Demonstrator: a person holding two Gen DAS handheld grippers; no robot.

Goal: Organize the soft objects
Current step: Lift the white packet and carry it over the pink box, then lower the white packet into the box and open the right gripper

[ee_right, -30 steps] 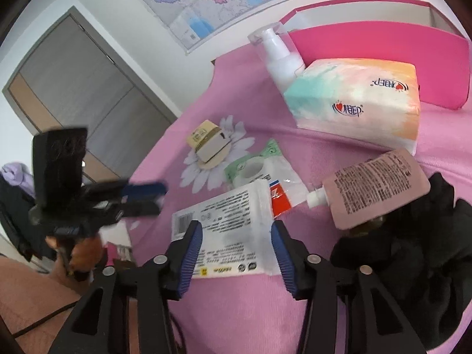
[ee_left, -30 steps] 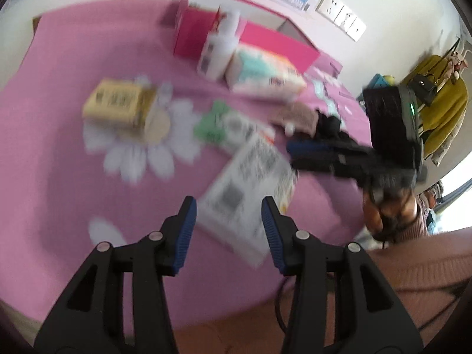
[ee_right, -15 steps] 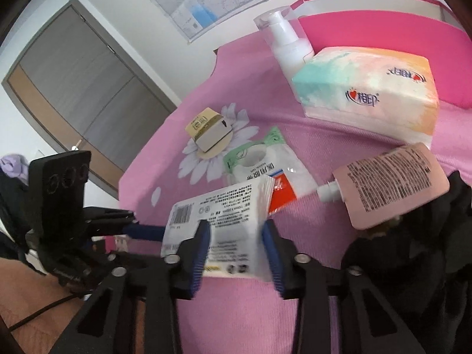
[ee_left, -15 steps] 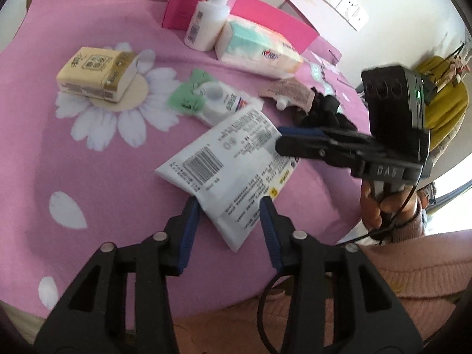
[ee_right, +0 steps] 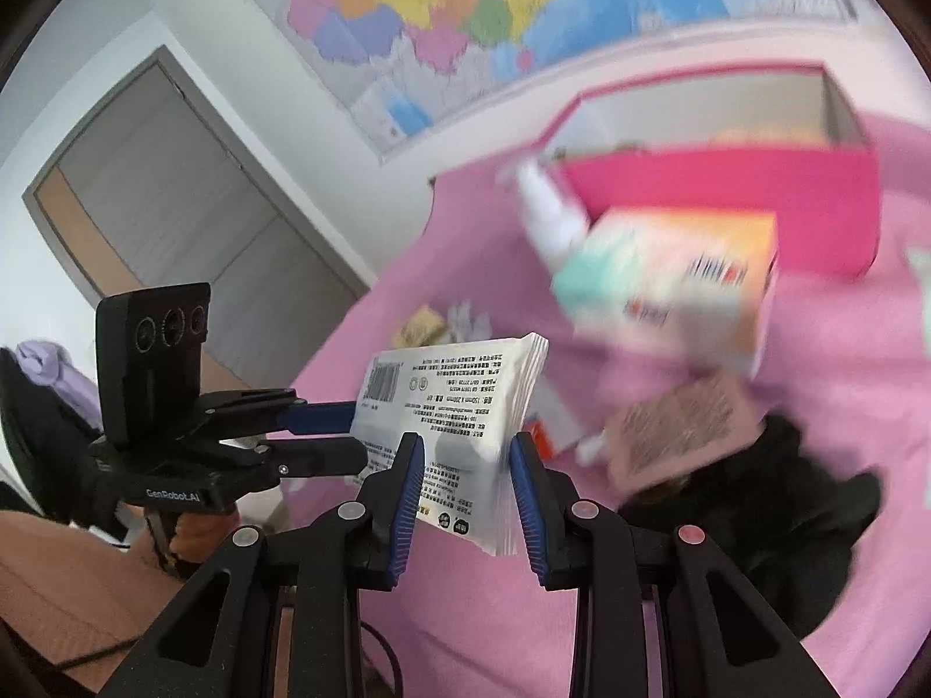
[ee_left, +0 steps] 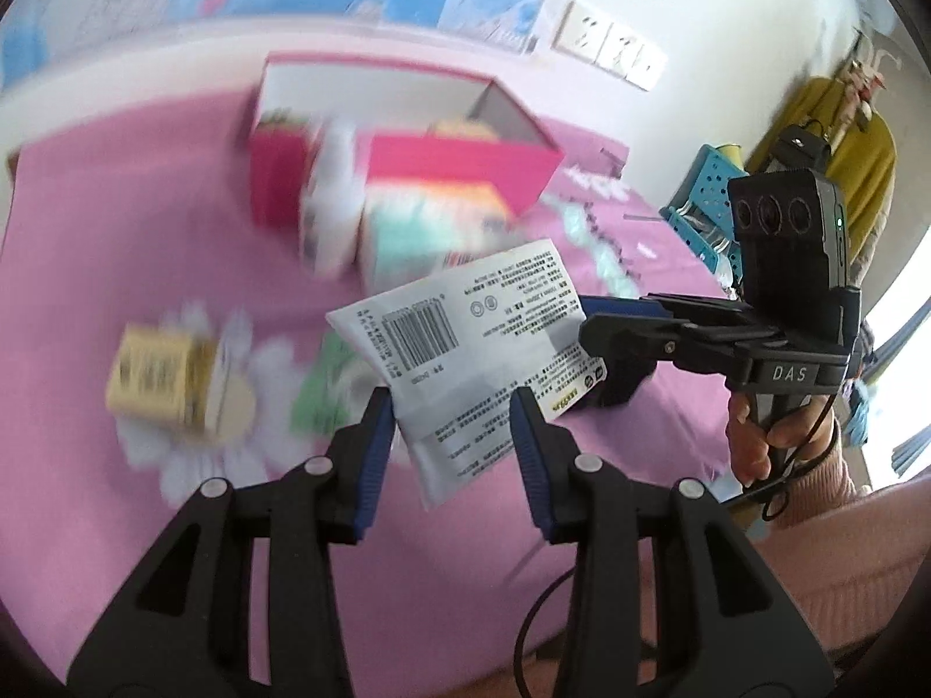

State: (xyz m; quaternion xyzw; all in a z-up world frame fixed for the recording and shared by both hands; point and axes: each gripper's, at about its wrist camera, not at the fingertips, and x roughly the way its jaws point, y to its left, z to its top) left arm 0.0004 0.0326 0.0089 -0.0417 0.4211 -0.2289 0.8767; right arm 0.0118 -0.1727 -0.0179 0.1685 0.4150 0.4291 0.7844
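Note:
A white soft packet (ee_left: pixel 465 337) printed with a barcode hangs in the air above the pink tablecloth (ee_left: pixel 116 232). My left gripper (ee_left: pixel 454 413) is shut on its lower end, a blue pad pressing on each side. My right gripper (ee_left: pixel 587 320) comes in from the right and pinches the packet's far edge. In the right wrist view the same packet (ee_right: pixel 459 407) stands edge-on between the right gripper (ee_right: pixel 465 453) pads, and the left gripper (ee_right: pixel 349 424) holds its left edge. An open pink box (ee_left: pixel 459 168) stands at the back of the table.
A tissue pack (ee_right: pixel 669 273) and a white pump bottle (ee_right: pixel 553 215) sit just in front of the pink box (ee_right: pixel 721 192). A yellow pack (ee_left: pixel 157 378) and a green pouch (ee_left: pixel 326 384) lie left. A pink pouch (ee_right: pixel 681 424) and black cloth (ee_right: pixel 756 500) lie right.
The packet lay flat on the table a second ago; both grippers closed on it and have lifted it up off the cloth.

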